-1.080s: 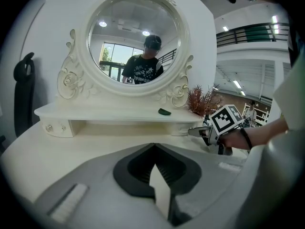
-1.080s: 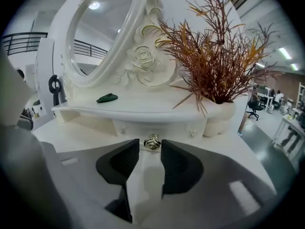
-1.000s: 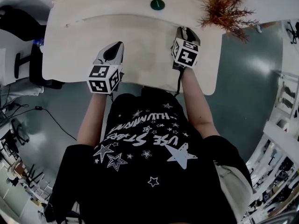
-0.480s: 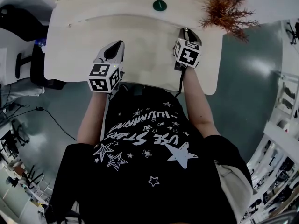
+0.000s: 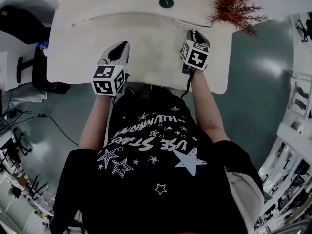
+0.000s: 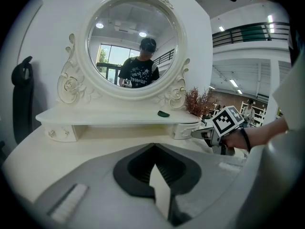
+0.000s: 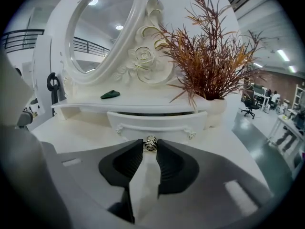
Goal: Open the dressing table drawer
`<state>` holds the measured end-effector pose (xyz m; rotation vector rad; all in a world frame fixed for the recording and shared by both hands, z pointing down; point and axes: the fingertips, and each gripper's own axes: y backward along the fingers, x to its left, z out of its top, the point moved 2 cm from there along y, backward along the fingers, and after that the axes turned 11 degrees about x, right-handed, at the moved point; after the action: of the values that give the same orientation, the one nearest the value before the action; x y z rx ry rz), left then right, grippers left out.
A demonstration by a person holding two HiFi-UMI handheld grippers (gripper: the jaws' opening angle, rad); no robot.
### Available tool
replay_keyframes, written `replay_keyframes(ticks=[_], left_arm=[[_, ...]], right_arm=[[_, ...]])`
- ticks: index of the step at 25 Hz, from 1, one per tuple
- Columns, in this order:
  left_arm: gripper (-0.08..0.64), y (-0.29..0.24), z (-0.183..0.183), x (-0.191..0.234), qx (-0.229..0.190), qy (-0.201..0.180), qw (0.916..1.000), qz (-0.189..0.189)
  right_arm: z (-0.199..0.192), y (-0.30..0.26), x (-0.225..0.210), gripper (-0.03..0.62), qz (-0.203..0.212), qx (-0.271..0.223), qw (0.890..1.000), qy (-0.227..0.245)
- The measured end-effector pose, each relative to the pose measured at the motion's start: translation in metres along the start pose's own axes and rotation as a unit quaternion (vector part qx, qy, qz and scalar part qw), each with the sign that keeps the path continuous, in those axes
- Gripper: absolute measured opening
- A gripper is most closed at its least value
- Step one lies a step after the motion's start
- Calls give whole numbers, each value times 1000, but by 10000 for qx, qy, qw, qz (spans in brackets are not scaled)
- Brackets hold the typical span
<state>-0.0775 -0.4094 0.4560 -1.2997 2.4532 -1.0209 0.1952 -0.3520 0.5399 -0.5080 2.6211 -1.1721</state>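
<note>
Currently the drawer sits under the right end of the dressing table upper shelf, below the dried plant. A dark gap shows above its front panel, and in the head view the front stands slightly proud of the shelf edge, so it is judged partly open.

The round metal knob is centred on the front panel. The panel's long axis runs left to right, square to the line of the right gripper. The drawer lies directly ahead of that gripper's fingertips. The opening stroke is therefore judged to be a straight pull back toward the person, along the gripper's own axis.

Finger state, right gripper: the jaws are closed onto the knob, one pad on each side, with no gap visible.

Finger state, left gripper: the jaws are pressed together with nothing between them. It hangs over the bare table top, well apart from the drawer and to its left, facing the mirror.

A small green object lies on the shelf, left of the drawer and clear of the pull path.
</note>
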Motion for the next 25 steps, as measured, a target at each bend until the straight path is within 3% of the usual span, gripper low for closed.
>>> replay_keyframes(ticks=[25], left_arm=[[2, 29, -17, -4, 1, -275, 9983, -518]], right_arm=[[-30, 28, 10, 120, -150, 139, 9997, -99]])
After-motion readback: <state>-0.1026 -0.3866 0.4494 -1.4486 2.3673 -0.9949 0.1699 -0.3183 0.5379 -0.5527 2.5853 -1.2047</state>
